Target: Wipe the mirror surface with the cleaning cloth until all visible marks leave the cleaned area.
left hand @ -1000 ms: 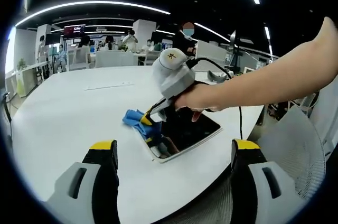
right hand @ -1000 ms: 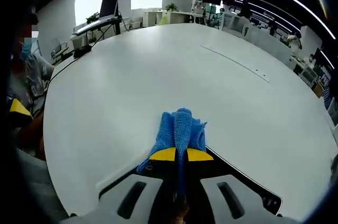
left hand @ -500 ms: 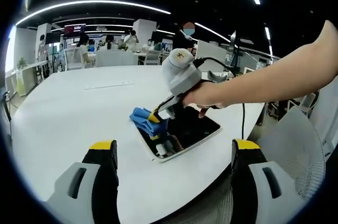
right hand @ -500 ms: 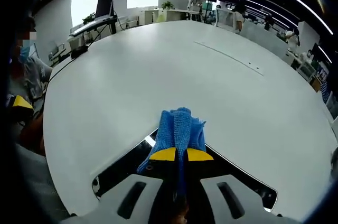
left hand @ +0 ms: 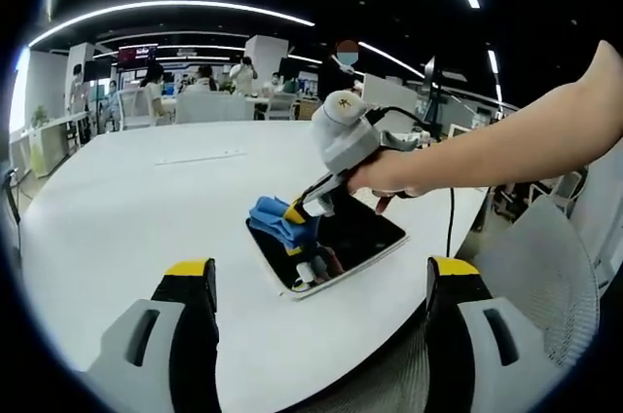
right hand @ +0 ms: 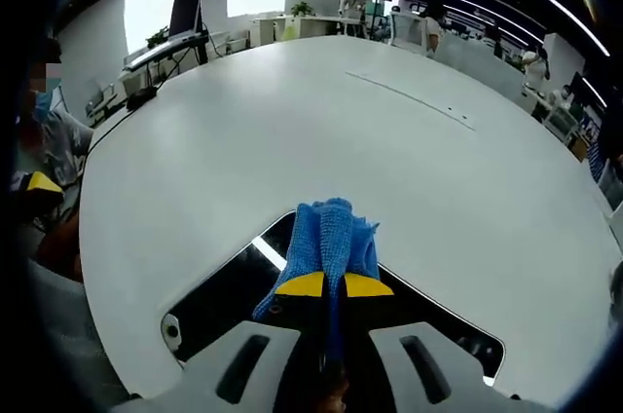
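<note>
On the white bench (right hand: 292,131), the right gripper (right hand: 334,285) clamps the blue cloth (right hand: 331,238) down onto the mirror (right hand: 224,291) for wiping; the left gripper (left hand: 316,281), jaws apart, hangs clear.

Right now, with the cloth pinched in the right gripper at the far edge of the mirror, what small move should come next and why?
Probably draw the right gripper back toward the person, dragging the blue cloth across the mirror. The cloth sits at the mirror's far edge, and most of the dark glass lies nearer, not yet covered. The left gripper hangs open, apart from the mirror.
</note>
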Demonstrator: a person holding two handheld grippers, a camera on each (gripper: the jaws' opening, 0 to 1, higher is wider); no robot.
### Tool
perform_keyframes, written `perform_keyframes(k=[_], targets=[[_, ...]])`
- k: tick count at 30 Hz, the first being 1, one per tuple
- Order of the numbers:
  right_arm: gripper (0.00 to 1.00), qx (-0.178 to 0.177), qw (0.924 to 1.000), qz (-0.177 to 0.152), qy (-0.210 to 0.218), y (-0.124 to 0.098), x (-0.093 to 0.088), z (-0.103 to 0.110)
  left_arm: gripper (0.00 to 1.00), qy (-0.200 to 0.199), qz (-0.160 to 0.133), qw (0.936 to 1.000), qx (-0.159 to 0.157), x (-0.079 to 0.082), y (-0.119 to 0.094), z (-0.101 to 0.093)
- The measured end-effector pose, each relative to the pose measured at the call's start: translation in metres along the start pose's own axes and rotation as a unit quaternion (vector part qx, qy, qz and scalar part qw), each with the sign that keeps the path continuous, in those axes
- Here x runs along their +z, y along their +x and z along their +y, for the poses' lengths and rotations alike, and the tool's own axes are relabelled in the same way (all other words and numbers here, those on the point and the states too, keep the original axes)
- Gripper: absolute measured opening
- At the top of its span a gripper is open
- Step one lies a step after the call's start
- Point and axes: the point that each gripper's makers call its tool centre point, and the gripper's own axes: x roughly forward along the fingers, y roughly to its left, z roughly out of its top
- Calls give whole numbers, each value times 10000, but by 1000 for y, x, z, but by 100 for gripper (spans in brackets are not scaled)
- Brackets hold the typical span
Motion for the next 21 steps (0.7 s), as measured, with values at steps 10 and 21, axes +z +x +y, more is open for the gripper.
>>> perform_keyframes(k=[10,21], targets=[[0,-12,9996,27,273,3,0,-4,89,-10,41,10000,-33,-2,1,-1],[0,-114,9991,-4,397,0,-1,3,90,-18,16,10000,-21,-1,1,-1]])
